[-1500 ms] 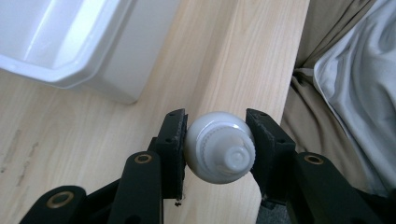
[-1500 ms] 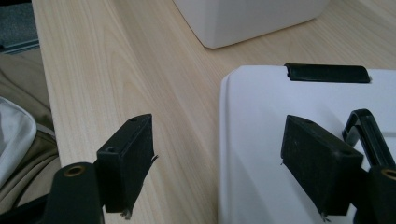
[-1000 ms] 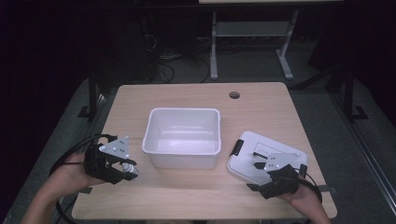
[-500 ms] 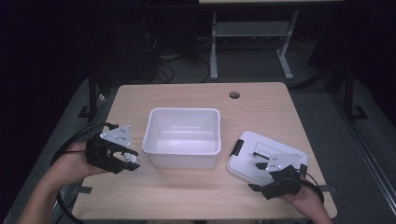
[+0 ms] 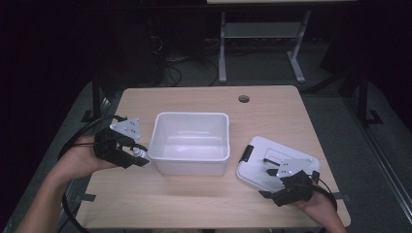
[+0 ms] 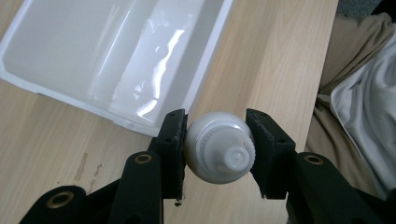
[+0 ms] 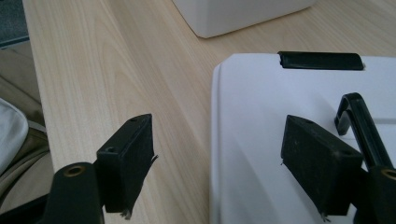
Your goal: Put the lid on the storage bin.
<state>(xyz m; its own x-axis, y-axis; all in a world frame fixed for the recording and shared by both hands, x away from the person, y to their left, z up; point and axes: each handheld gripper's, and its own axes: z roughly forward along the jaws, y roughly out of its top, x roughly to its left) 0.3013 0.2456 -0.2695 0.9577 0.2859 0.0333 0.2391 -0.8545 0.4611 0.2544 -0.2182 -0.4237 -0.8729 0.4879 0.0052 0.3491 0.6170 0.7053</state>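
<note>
A small white bottle (image 6: 218, 145) sits clamped cap-first between the pads of the left gripper (image 6: 215, 148), lifted clear of the table (image 5: 194, 204) right at the near left corner of the white bin (image 5: 190, 141). In the high view the left gripper (image 5: 127, 151) hangs just off the bin's left wall, bottle tip almost touching the rim. The grip looks square: both pads press the round shoulder evenly, no tilt showing.

Judging the step as a drop into the bin, the thing to get right is clearance. Raise the bottle above the rim before crossing it, carry it over the open middle, then release low so it doesn't bounce on the bare plastic floor.

Over at the near right corner of the table, the right gripper (image 7: 219, 161) idles with jaws spread wide, straddling the edge of the white lid (image 7: 280, 140), gripping nothing.
</note>
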